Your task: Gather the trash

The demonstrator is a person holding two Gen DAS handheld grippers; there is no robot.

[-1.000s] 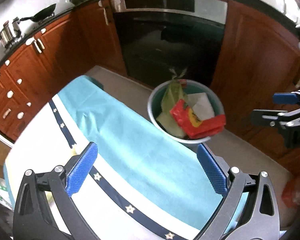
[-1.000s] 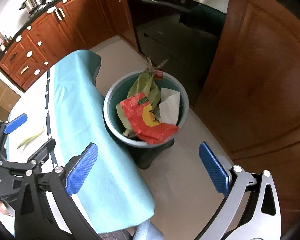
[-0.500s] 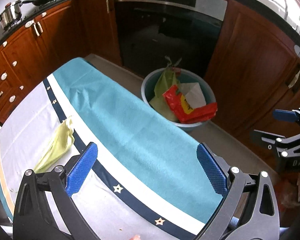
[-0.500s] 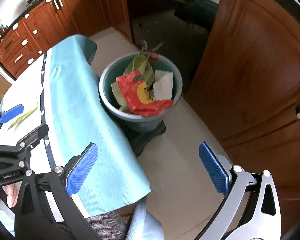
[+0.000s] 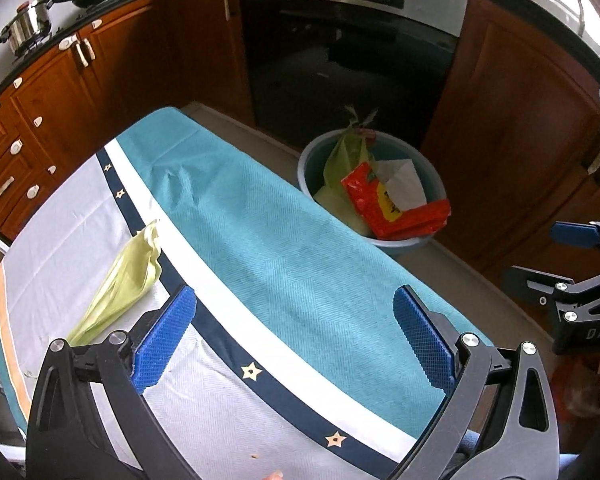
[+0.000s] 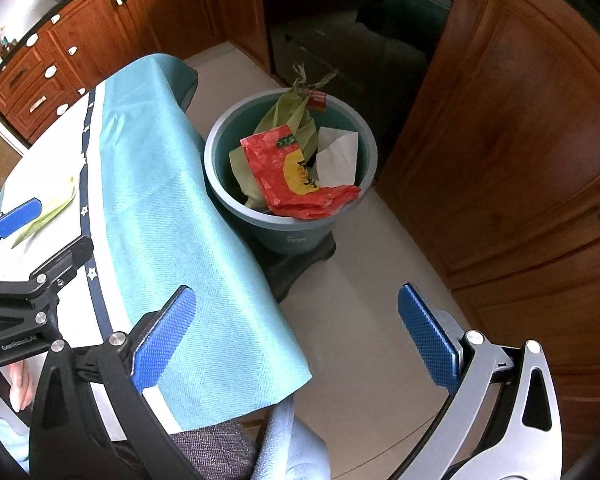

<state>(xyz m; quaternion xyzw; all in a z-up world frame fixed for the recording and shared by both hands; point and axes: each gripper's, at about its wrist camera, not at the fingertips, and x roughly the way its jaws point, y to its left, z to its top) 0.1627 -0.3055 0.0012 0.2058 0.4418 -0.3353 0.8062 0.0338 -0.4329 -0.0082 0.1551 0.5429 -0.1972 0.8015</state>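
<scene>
Kitchen scene from 2 handheld grippers, both empty and both spread wide. 1 piece of trash is lying on the table: a pale green husk-like leaf [image 5: 120, 280], long and thin, resting on the white part of the tablecloth [image 5: 284, 264] just beside its navy star-printed stripe. In the left wrist view the left gripper [image 5: 292, 340] is hovering over the table with its blue pads far apart, and the leaf is sitting ahead and to the left of the left pad, close to it but not touching. The leaf's long axis is running diagonally, from its narrow tip nearest the gripper up and away to a wider crumpled end. The right gripper [image 6: 296, 340] is hanging past the table edge, over the floor, well apart from the leaf, so the left gripper is looking like the nearer one for the pickup. A teal bin [image 6: 276, 220] is standing on the floor beside the table, already holding a red wrapper [image 6: 288, 172], white paper and green leaves.
</scene>
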